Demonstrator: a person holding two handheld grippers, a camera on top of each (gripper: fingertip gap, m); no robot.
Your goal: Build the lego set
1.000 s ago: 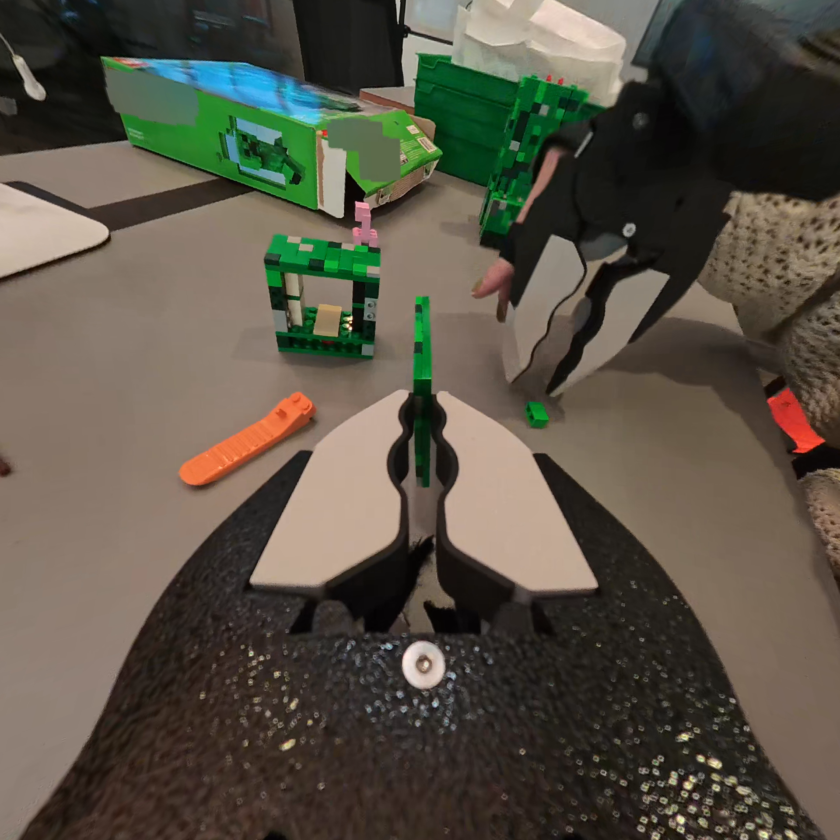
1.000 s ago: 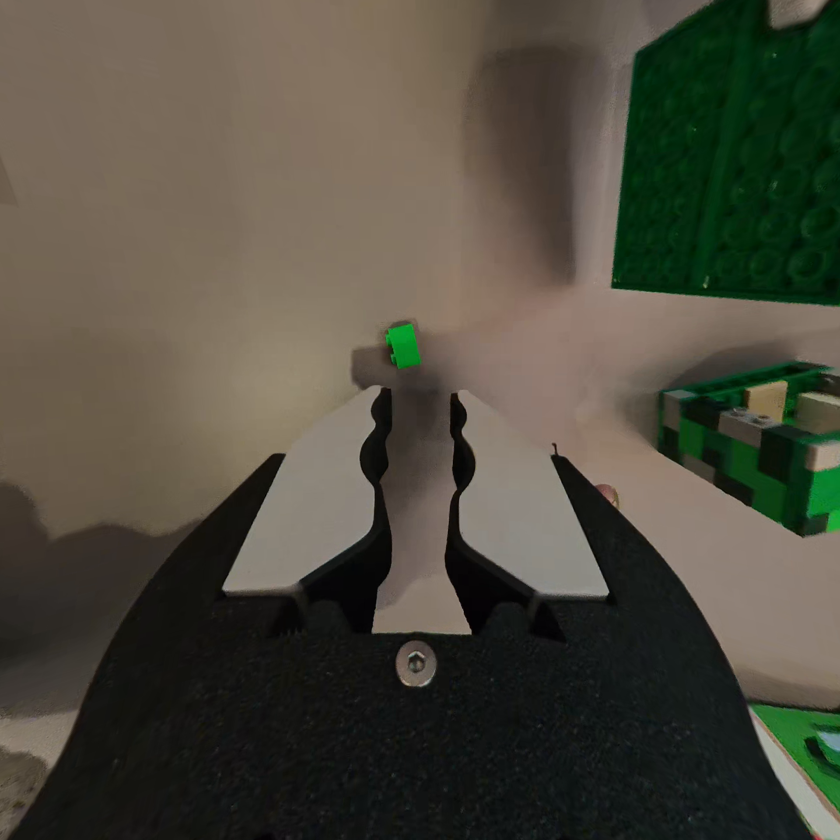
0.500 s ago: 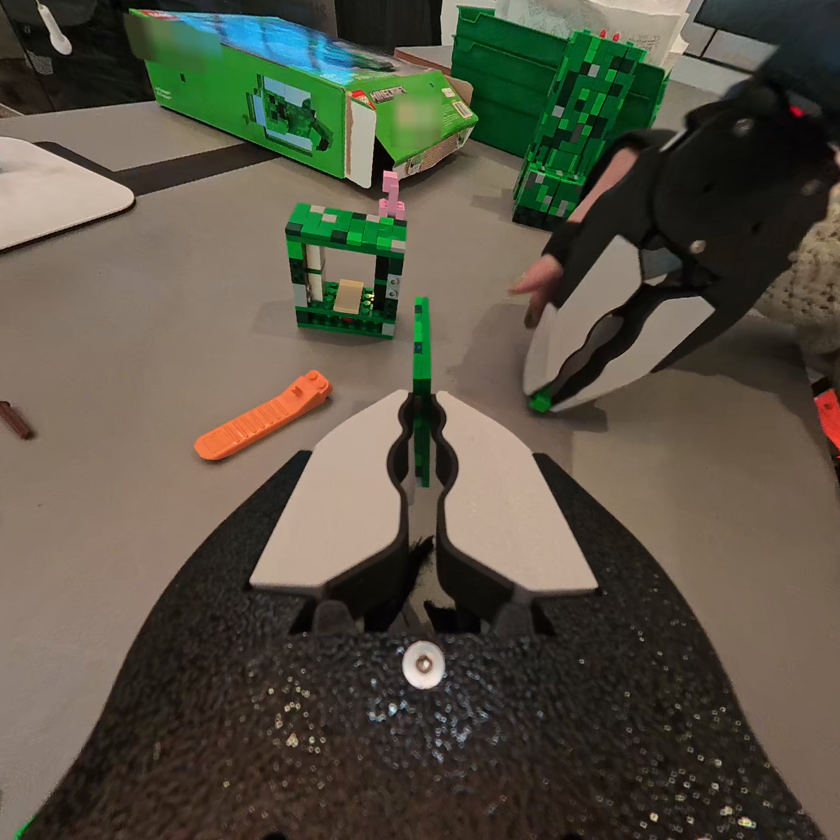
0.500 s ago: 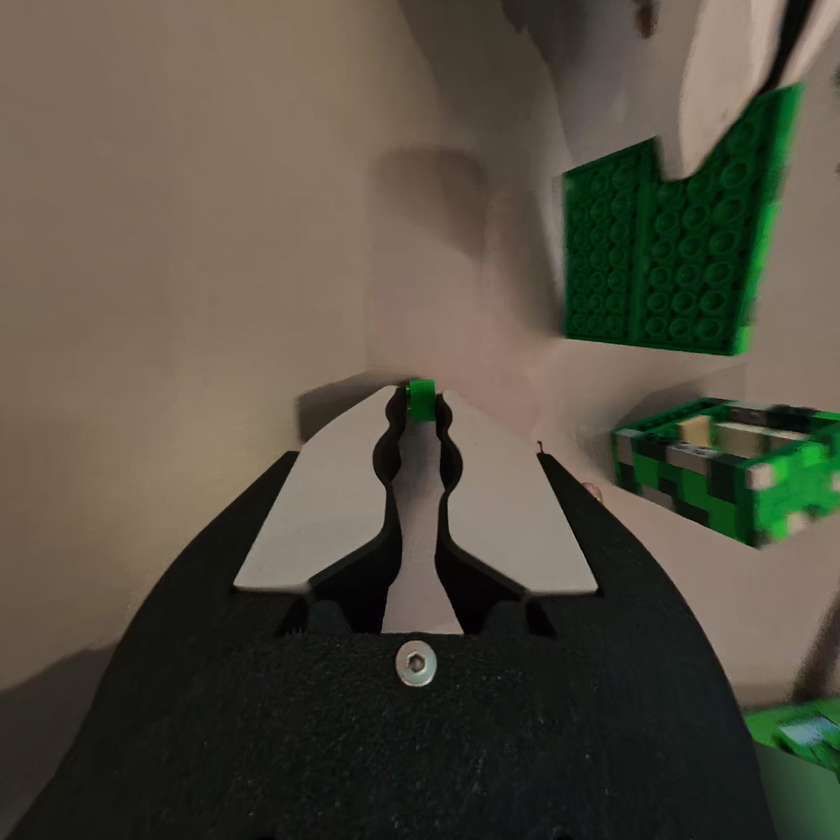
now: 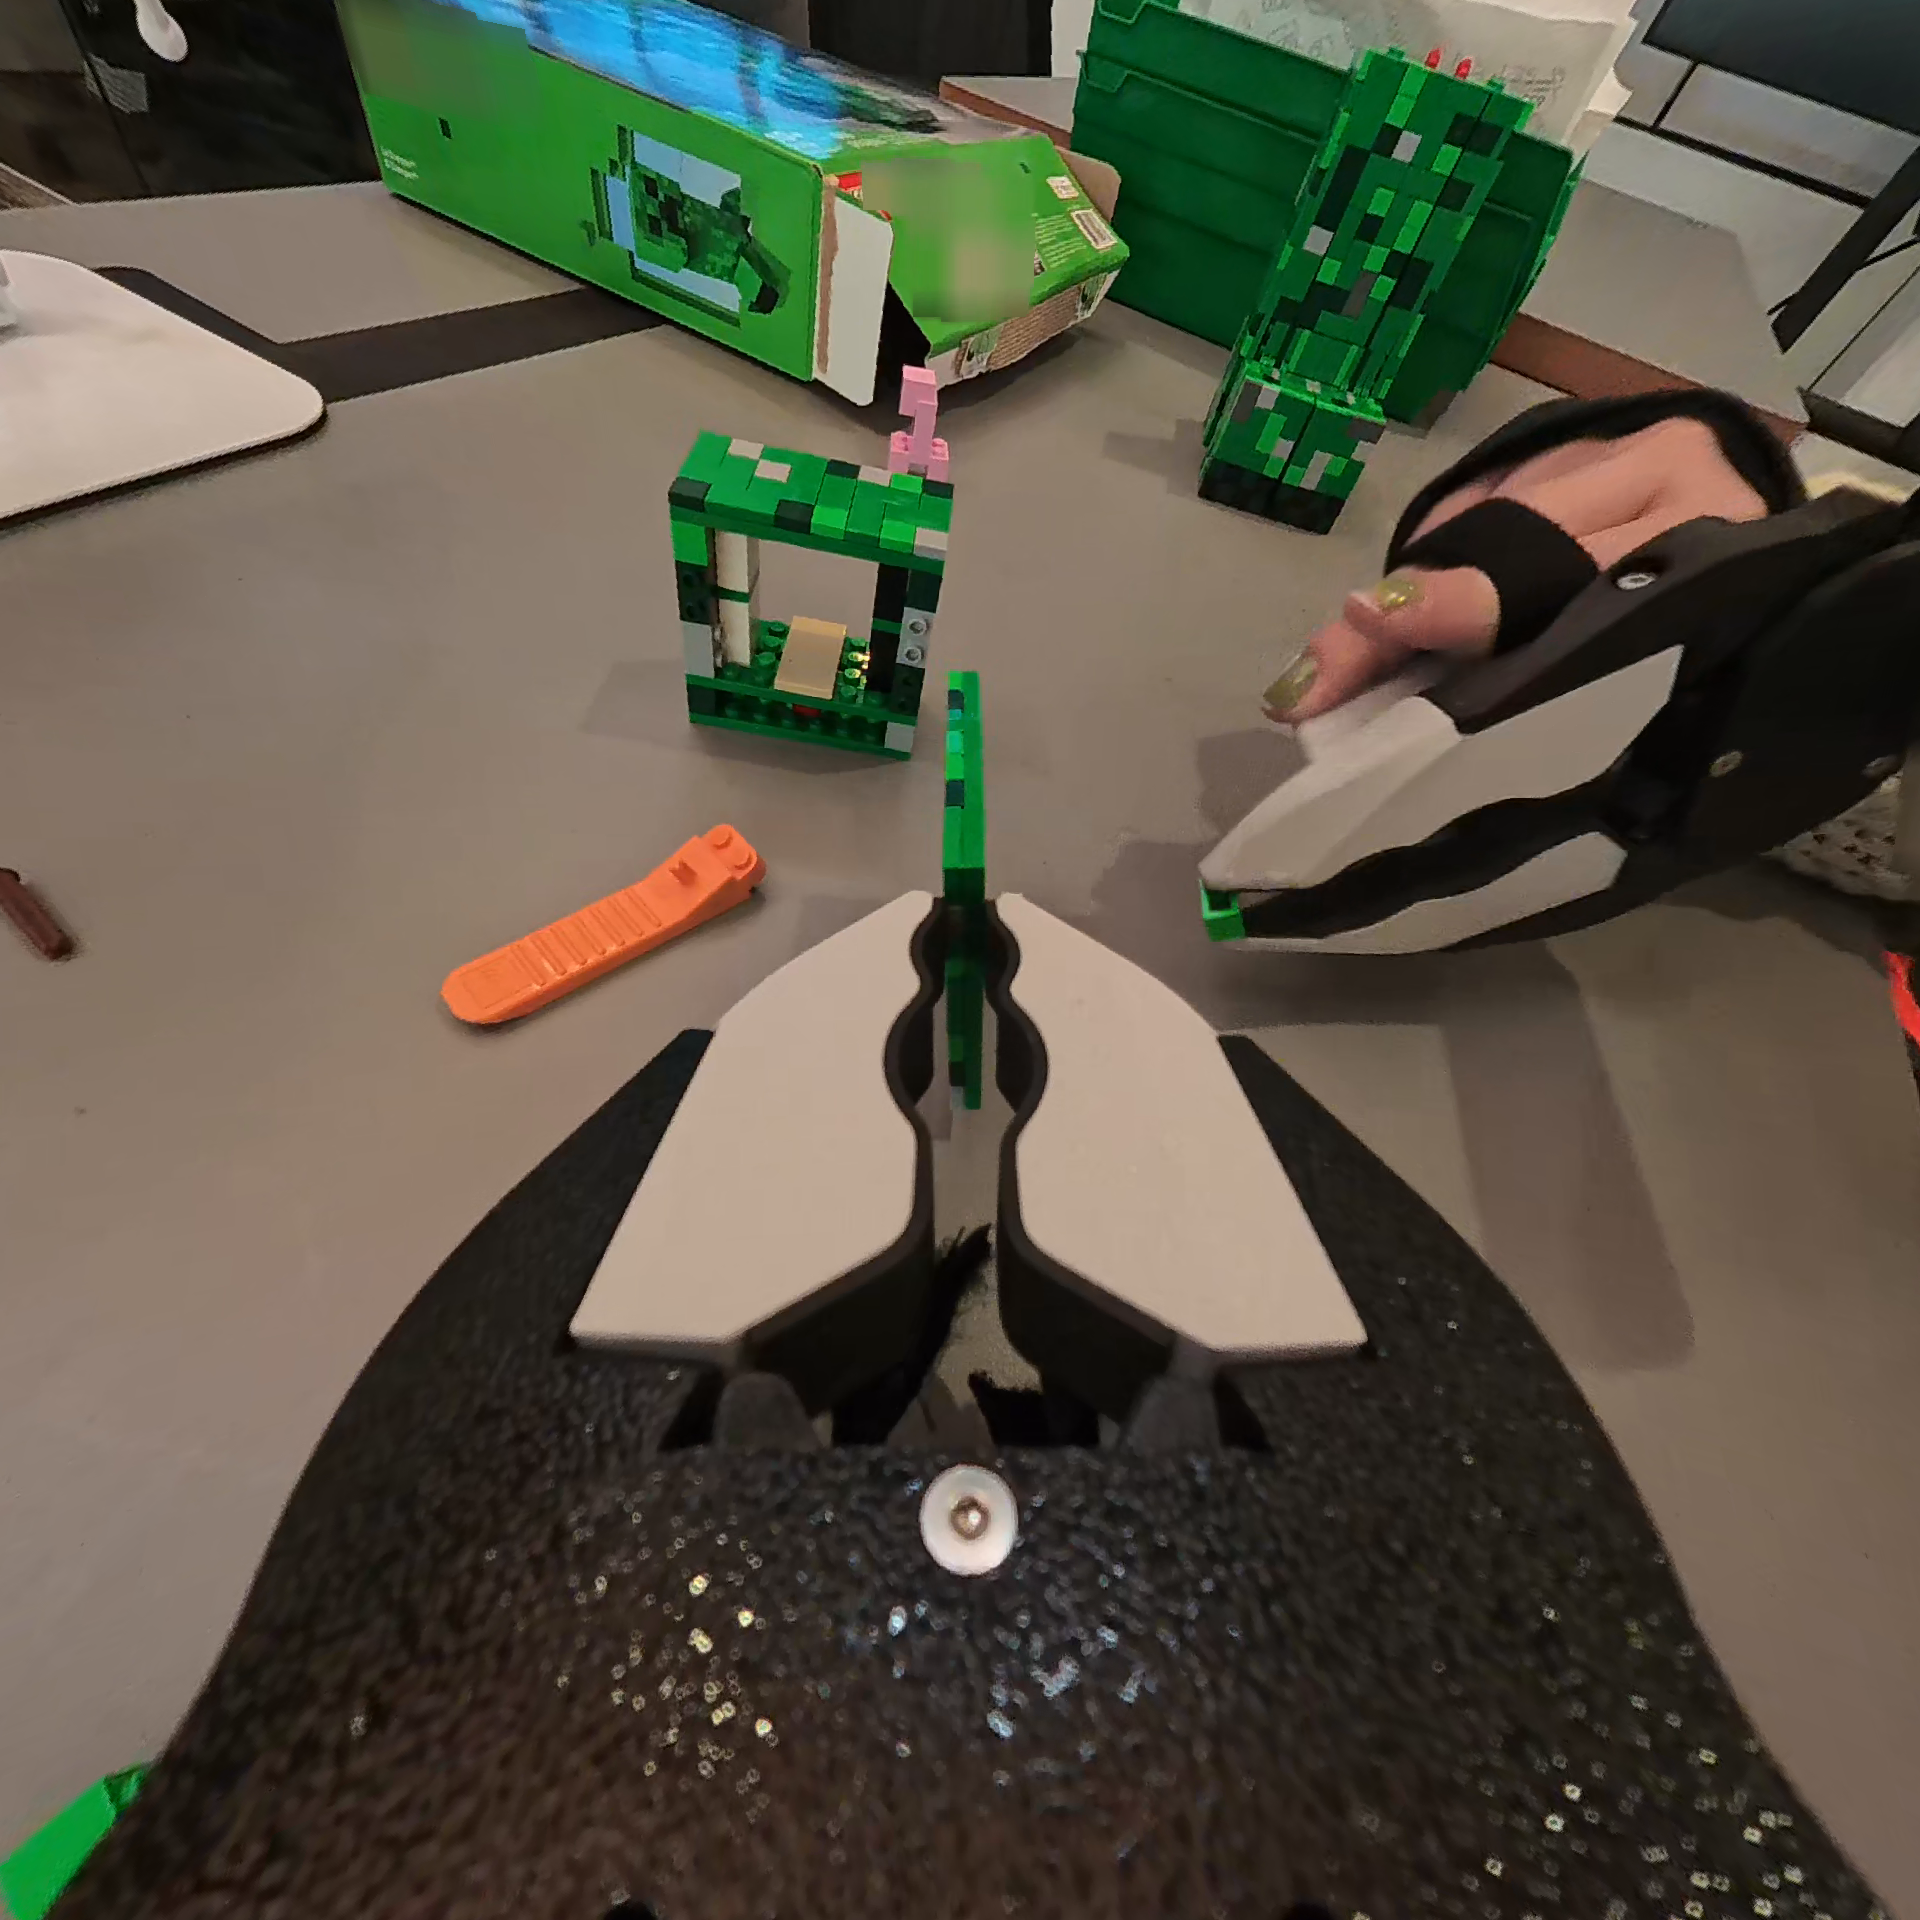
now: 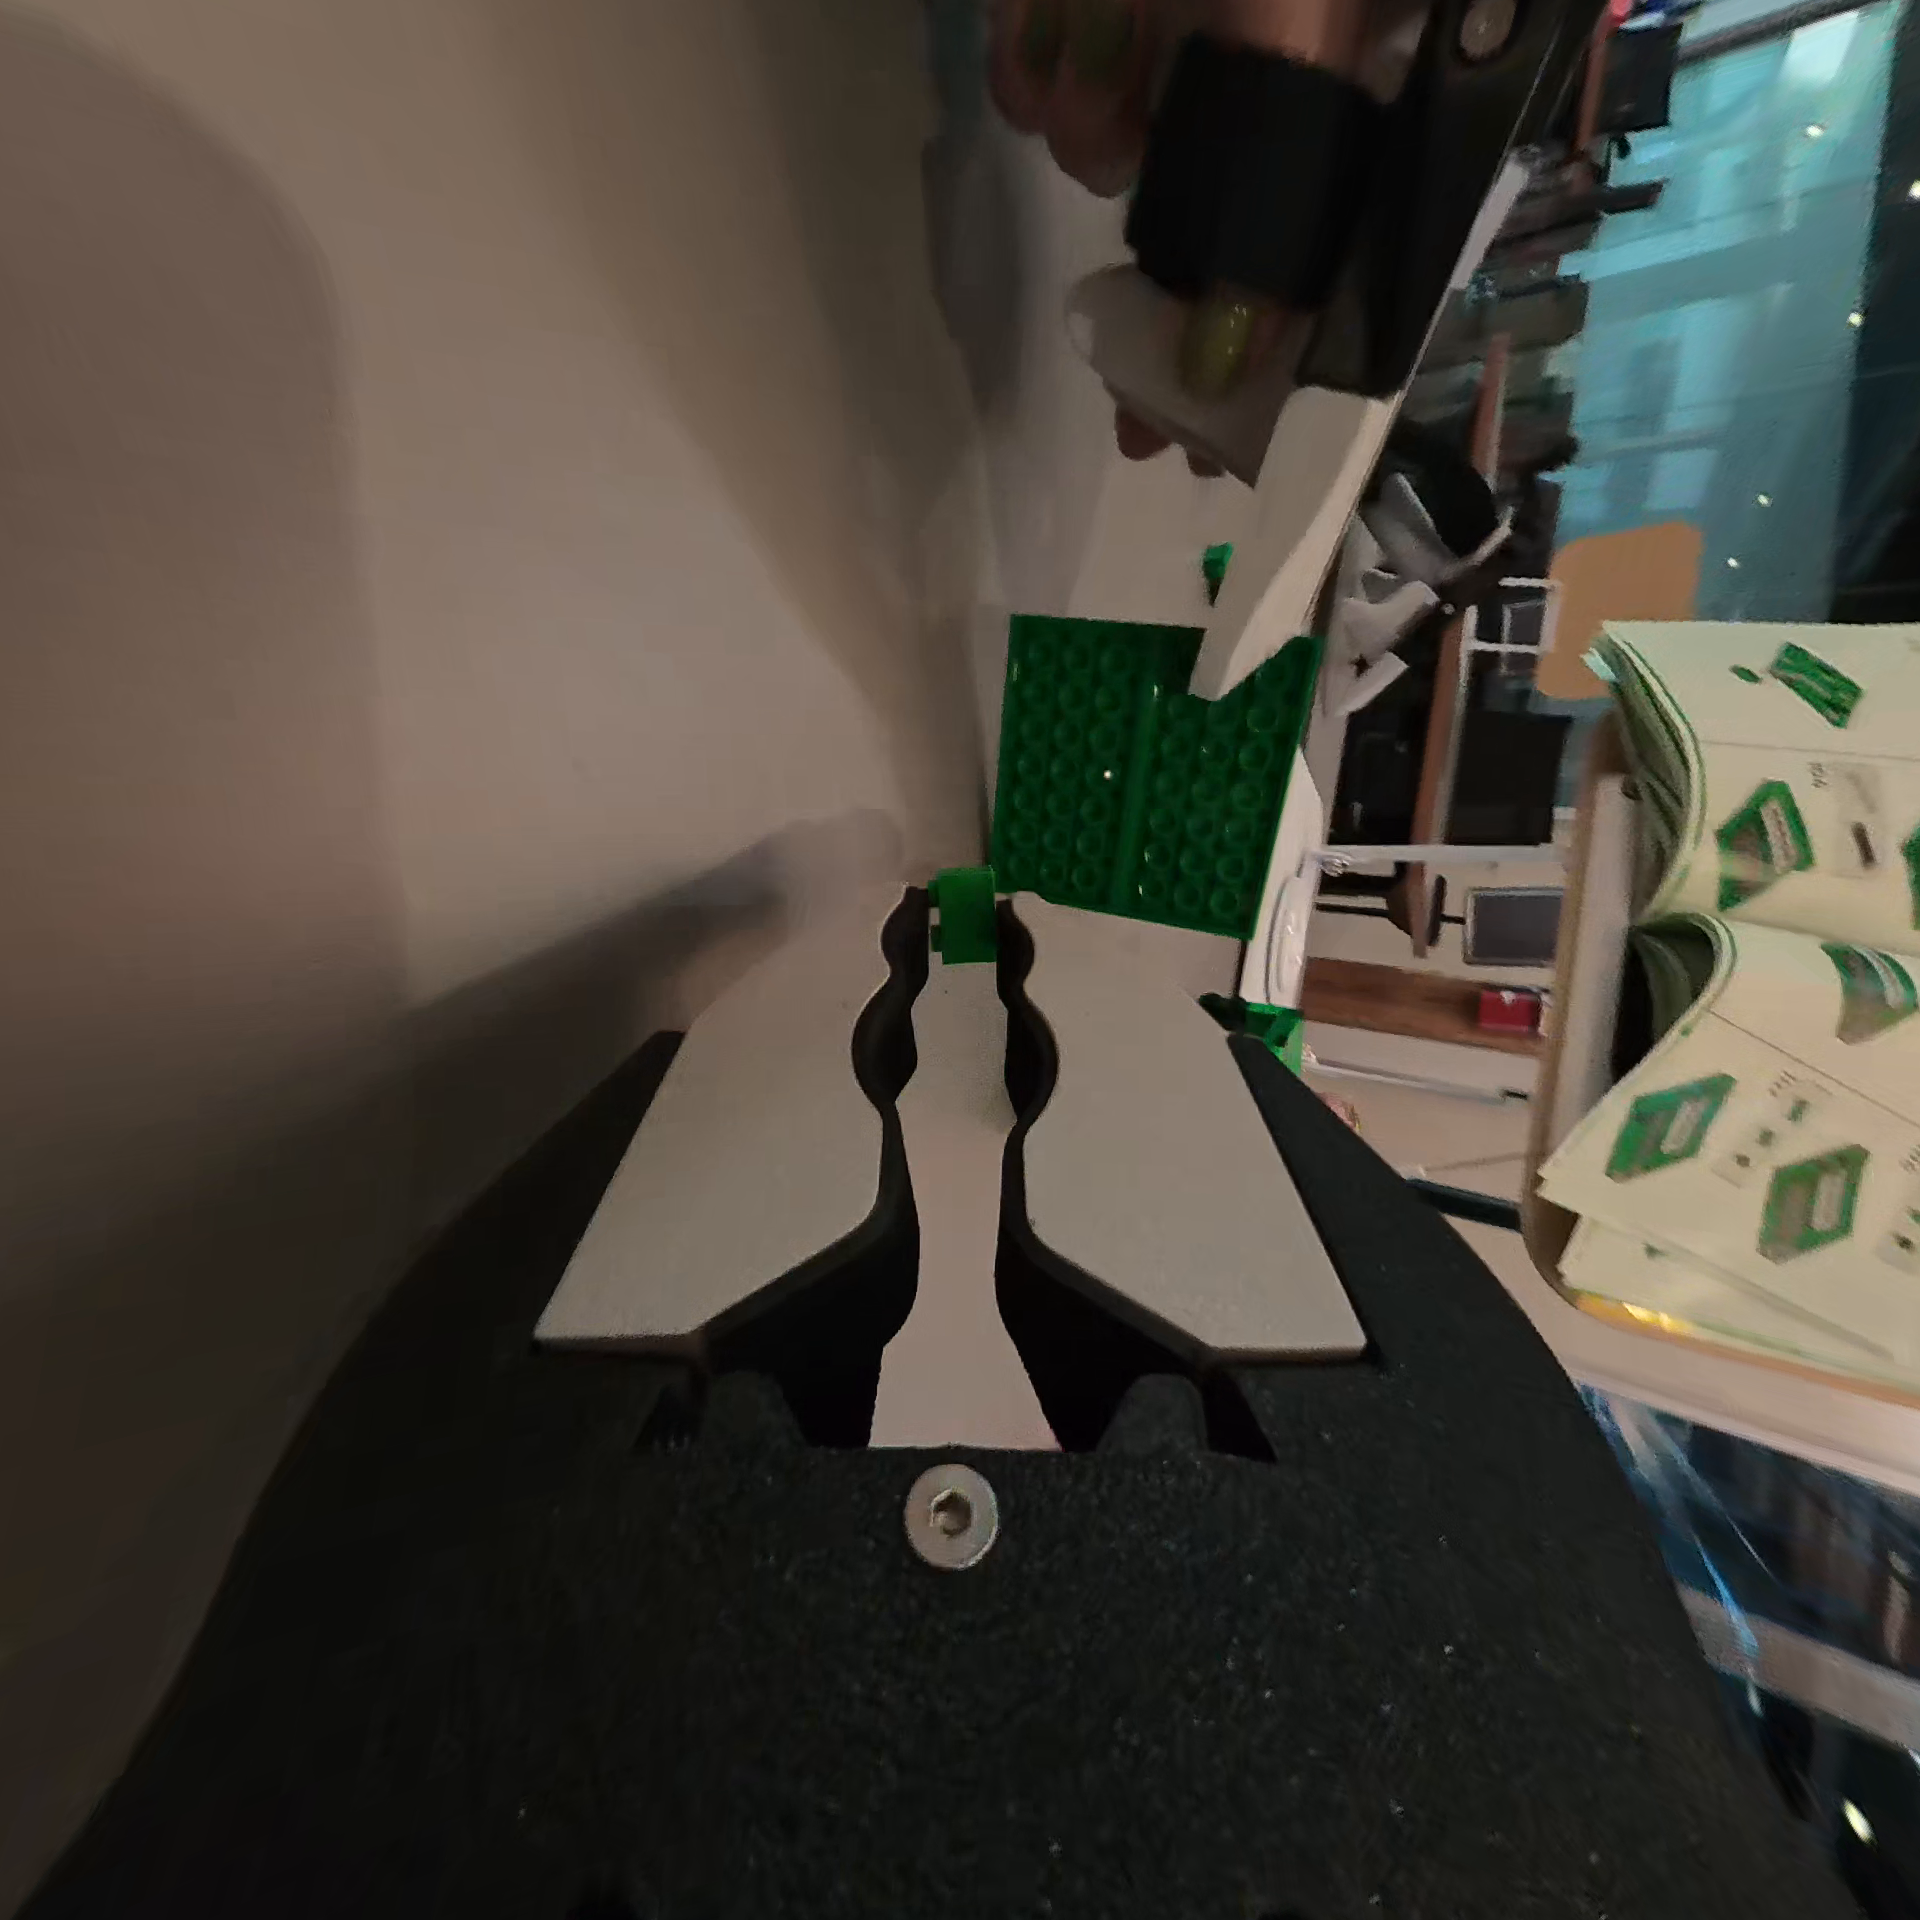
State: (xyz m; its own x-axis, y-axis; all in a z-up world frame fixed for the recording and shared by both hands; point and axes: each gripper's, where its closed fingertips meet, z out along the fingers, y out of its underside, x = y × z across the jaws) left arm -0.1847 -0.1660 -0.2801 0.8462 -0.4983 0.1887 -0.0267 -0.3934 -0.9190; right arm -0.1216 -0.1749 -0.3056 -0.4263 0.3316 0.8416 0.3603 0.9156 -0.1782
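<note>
My left gripper (image 5: pixel 964 909) is shut on a flat green plate assembly (image 5: pixel 963 831), held on edge above the table; the right wrist view shows its studded face (image 6: pixel 1132 790). My right gripper (image 6: pixel 961 920) is shut on a small green brick (image 6: pixel 964 920). In the left wrist view that gripper (image 5: pixel 1226 914) comes in from the right, turned on its side, with the brick (image 5: pixel 1221 916) at its tips, just right of the plate. A square green frame build (image 5: pixel 810 608) with a pink piece on top stands on the table behind.
An orange brick separator (image 5: pixel 603 925) lies left of my left gripper. An open green set box (image 5: pixel 727 197), a tall green figure (image 5: pixel 1351 281) and green bins stand at the back. An open instruction booklet (image 6: pixel 1766 987) shows in the right wrist view. A white pad (image 5: pixel 125 384) is far left.
My right gripper came down on the small green brick on the table, shut on it, lifted it and turned onto its side toward the plate. The left gripper kept hold of the plate.
</note>
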